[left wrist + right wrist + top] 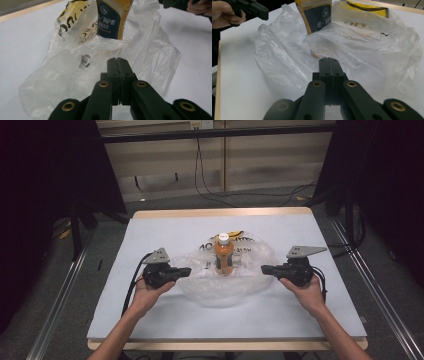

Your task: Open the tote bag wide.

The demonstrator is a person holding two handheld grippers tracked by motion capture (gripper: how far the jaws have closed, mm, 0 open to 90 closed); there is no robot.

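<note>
**Two grippers close in on a bottle in a bag**

One orange drink bottle [223,255] stands upright on a single crumpled clear plastic bag [227,285], near the middle of the white-covered table [150,320]. The left gripper [186,271] and the right gripper [265,269] face each other from either side of the bag, each just off its edge, neither touching film or bottle. Both have their jaws pressed together with nothing between them (each gripper view shows the black tips meeting flush). The step in hand looks like the approach: the bottle is not yet wrapped or bagged. The next move probably calls for opening a gripper and pinching a bag edge without tipping the bottle. Count: one bottle, one bag, two grippers, two hands.
</note>
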